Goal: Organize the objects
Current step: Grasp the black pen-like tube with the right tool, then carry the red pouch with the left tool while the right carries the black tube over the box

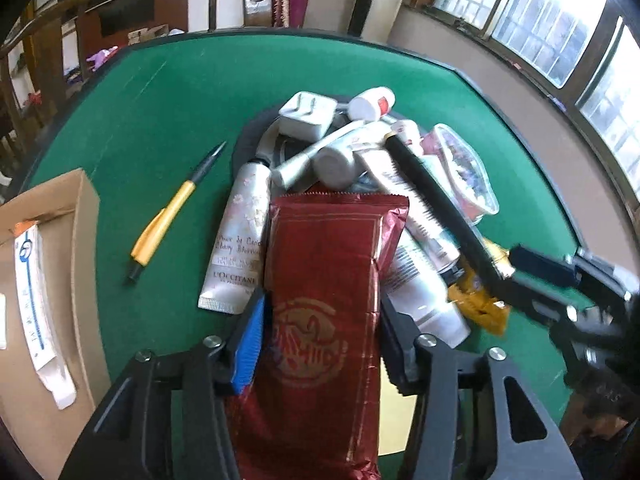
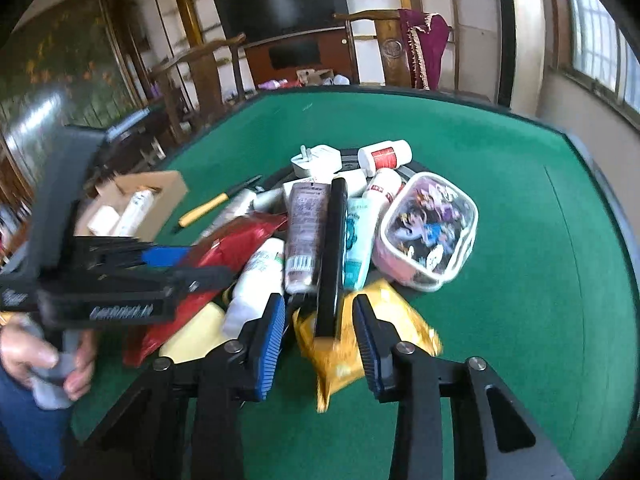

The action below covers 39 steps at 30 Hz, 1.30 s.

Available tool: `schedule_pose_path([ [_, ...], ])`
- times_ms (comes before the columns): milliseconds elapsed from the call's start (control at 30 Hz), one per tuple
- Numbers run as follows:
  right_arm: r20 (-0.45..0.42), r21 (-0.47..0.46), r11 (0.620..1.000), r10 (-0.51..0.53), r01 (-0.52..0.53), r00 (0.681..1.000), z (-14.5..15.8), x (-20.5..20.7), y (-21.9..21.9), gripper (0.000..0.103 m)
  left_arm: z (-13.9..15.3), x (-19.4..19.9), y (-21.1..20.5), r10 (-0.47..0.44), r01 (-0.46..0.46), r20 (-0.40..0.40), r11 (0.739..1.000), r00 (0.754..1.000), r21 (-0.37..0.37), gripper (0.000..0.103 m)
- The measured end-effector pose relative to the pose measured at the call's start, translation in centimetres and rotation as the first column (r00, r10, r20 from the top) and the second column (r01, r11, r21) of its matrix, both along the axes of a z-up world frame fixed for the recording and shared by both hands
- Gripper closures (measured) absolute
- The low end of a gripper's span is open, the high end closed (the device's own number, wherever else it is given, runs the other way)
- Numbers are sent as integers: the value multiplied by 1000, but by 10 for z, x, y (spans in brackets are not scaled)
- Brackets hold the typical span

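My left gripper [image 1: 320, 336] clamps the red packet [image 1: 324, 280], long axis along the fingers. My right gripper [image 2: 320, 336] straddles the black comb [image 2: 334, 256], pads not touching, comb pointing away over the pile; cardboard box [image 1: 86, 216] lies left.

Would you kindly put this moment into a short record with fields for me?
surface: green table
pile: tubes, bottles, a white plug and a clear pouch heaped together
left gripper: shut on the red packet
right gripper: open around the end of a black comb, above a yellow packet
loose item: yellow pen beside the pile
container: cardboard box at the left, with items inside
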State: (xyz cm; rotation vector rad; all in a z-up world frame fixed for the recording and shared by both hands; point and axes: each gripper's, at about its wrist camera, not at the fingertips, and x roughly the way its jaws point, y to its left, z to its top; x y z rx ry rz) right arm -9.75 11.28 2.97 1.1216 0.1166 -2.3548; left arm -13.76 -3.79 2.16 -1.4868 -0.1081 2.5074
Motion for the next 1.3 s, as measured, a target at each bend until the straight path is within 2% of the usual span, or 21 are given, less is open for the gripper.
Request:
schedule_pose_path([
  [67,25,21,1000,-6,6,1000,-6,-14,-5,65,-7,-4,0,8,-7,29,999,1000,-45,42],
  [133,55,37,999,-22,20,998,-14,-29,-7,69,-12,-7,6,6,-4,24,996,1000,-87,41],
  [233,84,10,1000,-10,9,996,-18,-44,-9,73,-15,-5,11,-7,7,2,990,1000,-141,41],
  [267,91,0,1000,-11,11,996,-18,-45,-9,80,-15,-5,12,-8,7,-5,989,1000,-147,41],
  [300,92,4,1000,-17,16,996,-19,-45,-8,84,-16,-5,12,-8,6,-11,988,1000,-153,42],
  [400,88,17,1000,-27,26,996,-23,-35,-5,86,-14,-4,5,7,-11,-28,990,1000,-143,55],
  [467,82,-13,999,-30,31,996,-21,-23,1,86,-11,-6,1,22,-25,-29,993,999,-115,58],
  [533,21,-7,999,-31,32,999,-13,-5,3,86,-8,-4,-3,39,-42,-37,995,999,-96,60],
  [700,-91,-38,999,-38,34,995,5,18,6,86,1,1,-6,64,-72,-78,993,995,-94,60],
  [800,-126,-50,998,-28,22,992,11,25,2,86,12,6,-4,80,-89,-131,994,988,-62,60],
  [933,-147,-55,998,3,-11,989,15,36,-10,86,24,15,-5,87,-93,-189,995,978,-24,60],
  [1133,-138,-55,998,4,-12,990,14,35,-13,86,35,23,-8,121,-131,-251,991,960,-24,60],
  [1300,-127,-56,998,2,-9,992,11,33,-11,86,33,20,-4,130,-147,-268,988,954,-45,60],
])
